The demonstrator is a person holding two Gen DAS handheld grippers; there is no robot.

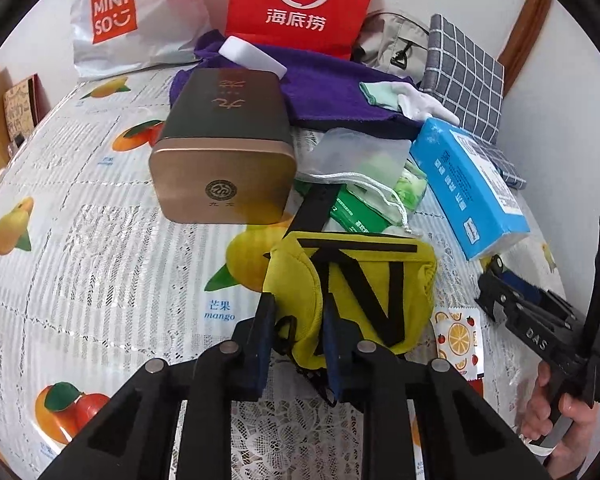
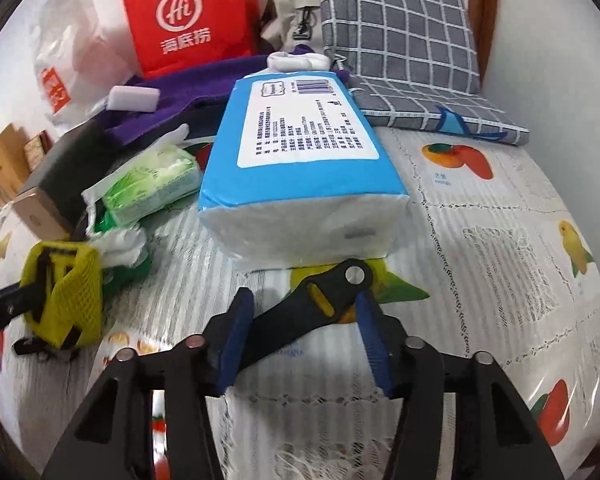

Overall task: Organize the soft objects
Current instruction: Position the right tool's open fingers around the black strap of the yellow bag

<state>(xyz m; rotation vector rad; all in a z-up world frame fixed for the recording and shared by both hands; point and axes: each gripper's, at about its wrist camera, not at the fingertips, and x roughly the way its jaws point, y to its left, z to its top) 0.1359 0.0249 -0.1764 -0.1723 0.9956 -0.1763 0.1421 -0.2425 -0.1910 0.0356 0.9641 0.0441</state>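
Note:
A yellow mesh pouch [image 1: 292, 280] with black straps lies on the fruit-print tablecloth [image 1: 80, 200]. My left gripper [image 1: 299, 320] is shut on the pouch's near left edge. From the right wrist the pouch [image 2: 80, 292] shows at the far left. My right gripper [image 2: 302, 312] has a black handle-like piece [image 2: 284, 320] with a yellow slot and a metal rivet lying slantwise between its blue pads, touching both. A person's hand holds that gripper [image 1: 500, 292] at the right. Just beyond it lies a blue tissue pack [image 2: 300, 152].
A bronze tin box [image 1: 224, 140] stands left of a mesh drawstring bag [image 1: 352, 156] and green tissue packs [image 2: 156, 184]. Behind are a purple towel [image 1: 320, 92], white gloves [image 1: 420, 100], a red paper bag [image 1: 300, 0], a white shopping bag [image 1: 112, 12] and checked cushions [image 2: 400, 32].

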